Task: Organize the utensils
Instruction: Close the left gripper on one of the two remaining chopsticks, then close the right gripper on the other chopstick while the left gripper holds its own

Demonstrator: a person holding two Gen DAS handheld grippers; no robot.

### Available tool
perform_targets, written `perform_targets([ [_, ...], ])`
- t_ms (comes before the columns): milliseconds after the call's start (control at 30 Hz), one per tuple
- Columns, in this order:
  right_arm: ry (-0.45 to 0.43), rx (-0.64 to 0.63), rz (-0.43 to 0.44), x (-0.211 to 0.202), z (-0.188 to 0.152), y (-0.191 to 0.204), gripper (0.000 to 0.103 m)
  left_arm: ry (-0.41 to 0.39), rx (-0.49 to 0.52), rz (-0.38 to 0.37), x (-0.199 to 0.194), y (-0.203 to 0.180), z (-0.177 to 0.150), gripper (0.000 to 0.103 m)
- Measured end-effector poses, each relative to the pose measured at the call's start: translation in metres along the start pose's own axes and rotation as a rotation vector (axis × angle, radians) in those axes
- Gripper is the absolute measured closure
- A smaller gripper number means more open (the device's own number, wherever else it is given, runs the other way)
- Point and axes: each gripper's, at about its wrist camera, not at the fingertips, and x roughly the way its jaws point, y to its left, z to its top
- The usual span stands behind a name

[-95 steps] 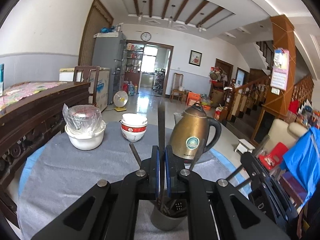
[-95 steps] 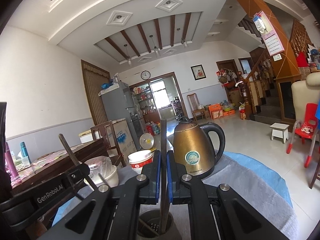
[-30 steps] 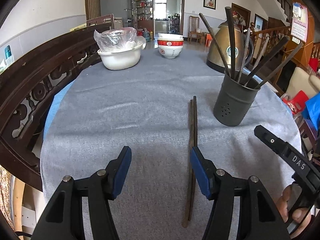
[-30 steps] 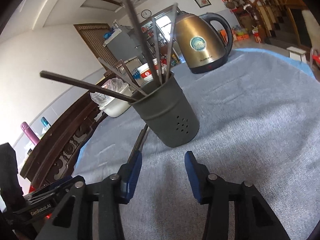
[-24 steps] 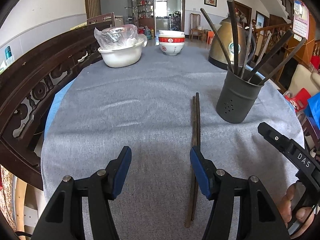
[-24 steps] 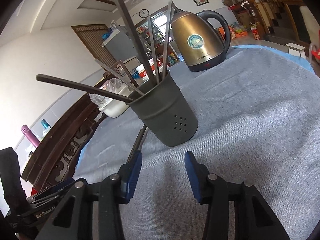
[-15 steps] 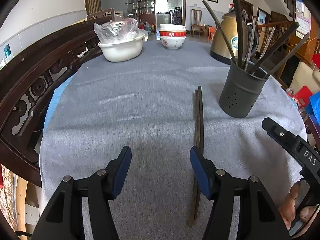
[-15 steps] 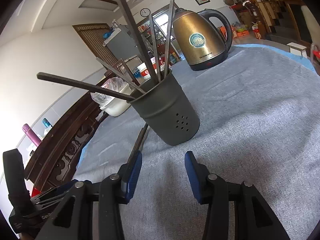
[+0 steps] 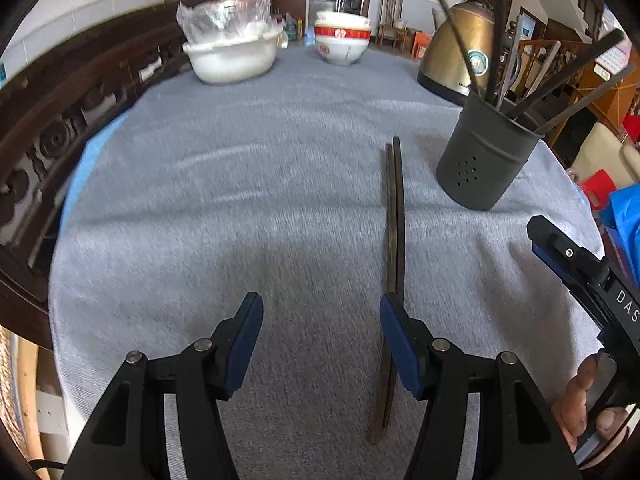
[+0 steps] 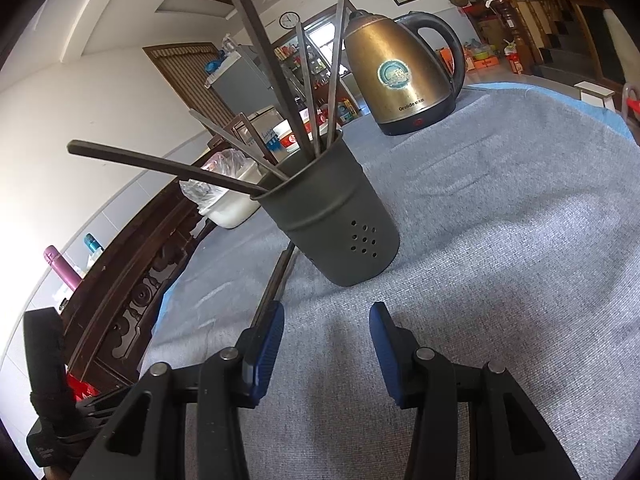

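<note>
A pair of dark chopsticks lies side by side on the grey tablecloth, running away from me; the same chopsticks show in the right wrist view. My left gripper stands open just above the cloth, its right finger over the pair's near part and nothing between the pads. A dark grey perforated utensil holder with several chopsticks stands to the right of the pair. My right gripper is open and empty, a short way in front of the holder.
A brass-coloured kettle stands behind the holder. A white basin covered in plastic and stacked red-and-white bowls sit at the table's far side. A dark carved wooden rail borders the left edge. A person's fingers grip the right tool.
My left gripper has sunk and tipped toward the cloth, nearer the lying chopsticks. Earlier, both grippers were each shut on a chopstick over the holder. The right gripper has stayed still.
</note>
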Motion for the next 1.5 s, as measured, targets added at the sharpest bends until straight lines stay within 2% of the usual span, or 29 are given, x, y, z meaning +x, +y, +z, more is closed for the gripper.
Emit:
perform_targets([
  [200,0.002,0.002,-0.001,0.001,0.0,0.0,0.054,0.053,-0.046,-0.056,0.01,0.009,-0.002,0.042],
  [400,0.007,0.004,0.0,0.002,-0.001,-0.001,0.054,0.064,-0.034,-0.069,0.014,0.002,-0.004,0.042],
  [633,0.013,0.007,0.002,0.003,-0.001,-0.001,0.054,0.064,0.003,-0.059,0.02,-0.01,-0.001,0.042],
  [1067,0.015,0.01,0.001,0.004,-0.001,-0.002,0.054,0.078,-0.009,-0.026,0.029,-0.009,0.012,0.043],
  [1167,0.017,0.009,0.002,0.004,-0.001,-0.002,0.054,0.079,0.002,-0.035,0.029,-0.013,0.013,0.054],
  [1233,0.022,0.009,-0.004,0.005,-0.001,-0.002,0.054,0.086,0.019,-0.032,0.031,-0.018,0.016,0.066],
  [1300,0.023,0.01,-0.001,0.005,0.0,-0.003,0.054,0.083,0.029,-0.033,0.032,-0.021,0.017,0.083],
  [1367,0.025,0.011,-0.002,0.006,0.0,-0.003,0.054,0.077,0.037,-0.022,0.032,-0.021,0.016,0.093],
  [1500,0.033,0.009,-0.004,0.007,0.001,-0.002,0.055,0.089,-0.001,-0.055,0.032,-0.012,0.016,0.097],
])
